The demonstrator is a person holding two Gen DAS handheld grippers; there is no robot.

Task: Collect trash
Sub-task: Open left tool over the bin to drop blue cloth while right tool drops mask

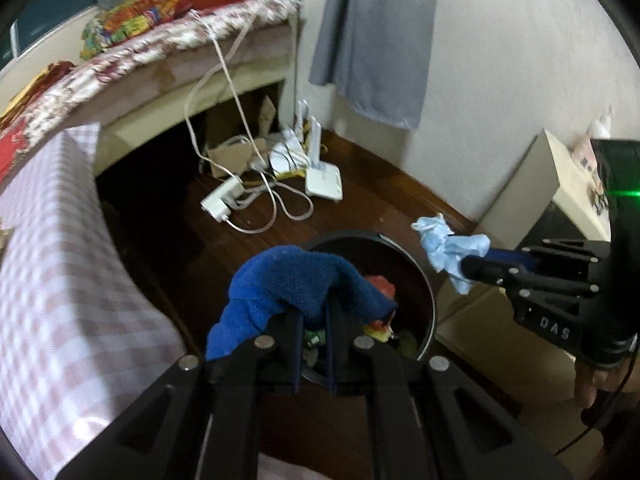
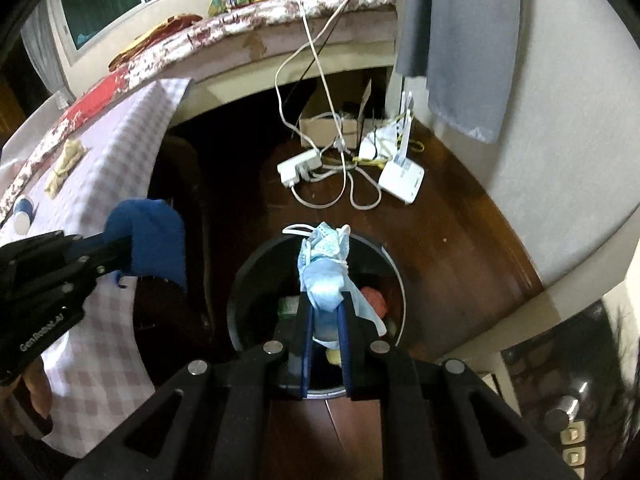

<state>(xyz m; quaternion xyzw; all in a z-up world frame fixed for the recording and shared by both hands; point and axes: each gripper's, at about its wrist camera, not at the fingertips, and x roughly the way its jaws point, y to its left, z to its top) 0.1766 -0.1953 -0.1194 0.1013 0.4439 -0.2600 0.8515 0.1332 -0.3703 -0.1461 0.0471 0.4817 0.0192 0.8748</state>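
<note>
A round black trash bin (image 1: 430, 292) (image 2: 240, 280) stands on the dark wooden floor, with red, green and yellow scraps inside. My left gripper (image 1: 316, 312) is shut on a dark blue cloth (image 1: 296, 280) and holds it over the bin's left side; it also shows in the right wrist view (image 2: 120, 252) with the cloth (image 2: 152, 236). My right gripper (image 2: 325, 304) is shut on a crumpled light blue face mask (image 2: 324, 264) above the bin's opening. In the left wrist view it (image 1: 468, 270) holds the mask (image 1: 448, 246) over the bin's right rim.
A table with a pink checked cloth (image 1: 60, 280) (image 2: 104, 184) stands left of the bin. A power strip (image 1: 222, 200), white cables and a router (image 1: 324, 180) lie on the floor beyond. A bed (image 1: 160, 52), a cardboard box (image 2: 332, 126) and a grey hanging garment (image 1: 376, 40) are behind.
</note>
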